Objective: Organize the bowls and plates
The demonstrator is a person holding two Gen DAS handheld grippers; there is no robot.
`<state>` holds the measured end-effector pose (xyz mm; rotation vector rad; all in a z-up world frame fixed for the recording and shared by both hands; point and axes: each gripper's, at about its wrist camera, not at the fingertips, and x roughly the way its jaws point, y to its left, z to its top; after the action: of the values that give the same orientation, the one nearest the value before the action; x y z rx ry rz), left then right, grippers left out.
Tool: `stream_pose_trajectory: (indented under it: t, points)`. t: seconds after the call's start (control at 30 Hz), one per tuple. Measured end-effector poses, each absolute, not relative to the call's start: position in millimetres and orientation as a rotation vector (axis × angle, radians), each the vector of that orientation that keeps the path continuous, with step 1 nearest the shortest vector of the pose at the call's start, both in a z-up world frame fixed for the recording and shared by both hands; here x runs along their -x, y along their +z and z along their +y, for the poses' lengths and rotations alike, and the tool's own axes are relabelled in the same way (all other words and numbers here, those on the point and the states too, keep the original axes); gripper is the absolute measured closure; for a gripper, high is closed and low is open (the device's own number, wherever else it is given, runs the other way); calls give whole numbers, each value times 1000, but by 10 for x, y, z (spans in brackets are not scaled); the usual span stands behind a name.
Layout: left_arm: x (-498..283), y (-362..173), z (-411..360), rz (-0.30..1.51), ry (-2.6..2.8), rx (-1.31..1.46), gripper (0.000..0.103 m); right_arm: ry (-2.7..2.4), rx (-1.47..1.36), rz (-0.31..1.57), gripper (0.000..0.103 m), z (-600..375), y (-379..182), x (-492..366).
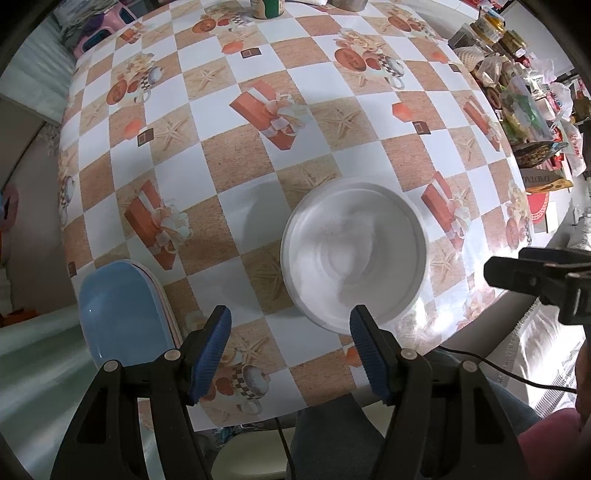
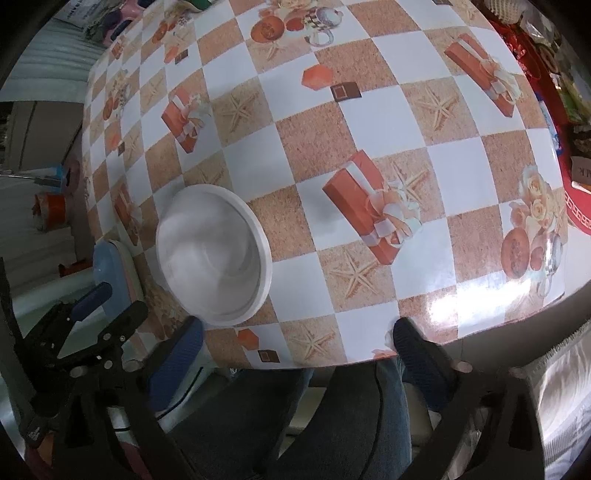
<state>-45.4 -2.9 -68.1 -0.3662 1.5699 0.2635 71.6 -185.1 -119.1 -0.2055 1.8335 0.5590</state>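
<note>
A white bowl [image 1: 354, 254] stands upright on the checked tablecloth near the table's front edge; it also shows in the right wrist view [image 2: 214, 254]. A stack of plates with a blue one on top [image 1: 125, 314] sits at the front left corner, seen too in the right wrist view [image 2: 110, 266]. My left gripper [image 1: 291, 350] is open and empty, above the table edge just short of the bowl. My right gripper [image 2: 295, 347] is open and empty, at the table's front edge to the right of the bowl. The right gripper appears in the left wrist view [image 1: 535, 280].
The checked tablecloth [image 1: 258, 155] covers the table. Jars, bags and packets [image 1: 517, 92] crowd the right edge. A can [image 1: 267, 7] stands at the far edge. The person's legs [image 2: 332, 424] are below the front edge.
</note>
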Motion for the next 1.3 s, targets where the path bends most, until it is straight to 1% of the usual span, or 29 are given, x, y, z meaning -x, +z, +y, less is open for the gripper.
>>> stream_pose_trajectory:
  t: [0.13, 0.37, 0.93, 1.3]
  points:
    - [455, -693, -25, 1577, 268, 367, 32, 567, 250, 1783, 0, -1828, -1146, -734]
    - [454, -726, -47, 1593, 263, 359, 31, 552, 264, 1826, 0, -1853, -1234, -702]
    - [446, -789, 0, 1599, 276, 401, 30, 533, 286, 1864, 0, -1921, -1362, -640]
    - [421, -1023, 46, 1613, 326, 455, 29, 543, 402, 1904, 0, -1873, -1629, -486]
